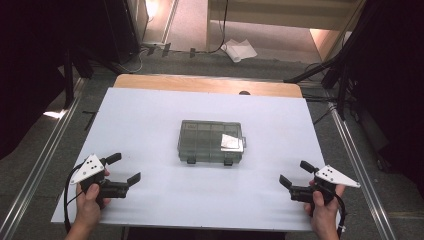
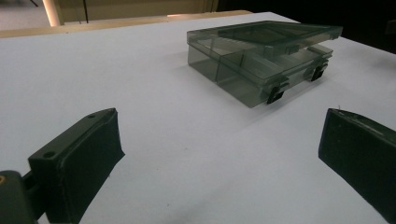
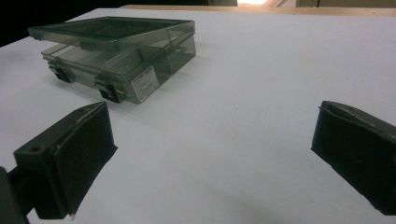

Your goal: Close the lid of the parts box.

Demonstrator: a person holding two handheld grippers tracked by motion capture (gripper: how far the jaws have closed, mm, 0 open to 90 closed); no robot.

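A smoky clear plastic compartment box (image 1: 210, 141) lies in the middle of the white table cover (image 1: 150, 125), with two black latches on its near side and a white label at its right end. Its lid sits slightly raised above the base in the left gripper view (image 2: 261, 51) and the right gripper view (image 3: 116, 51). My left gripper (image 1: 123, 168) is at the near left, open and holding nothing, well short of the box. At the near right my right gripper (image 1: 297, 173) is also open and holding nothing. Open jaws frame bare cover in each gripper view (image 2: 215, 154) (image 3: 210, 154).
The white cover leaves a strip of wooden tabletop (image 1: 210, 84) bare at the far edge. Beyond the table are floor cables, a crumpled white sheet (image 1: 239, 49) and dark stands at both sides. Metal rails (image 1: 360, 165) run along the table's left and right.
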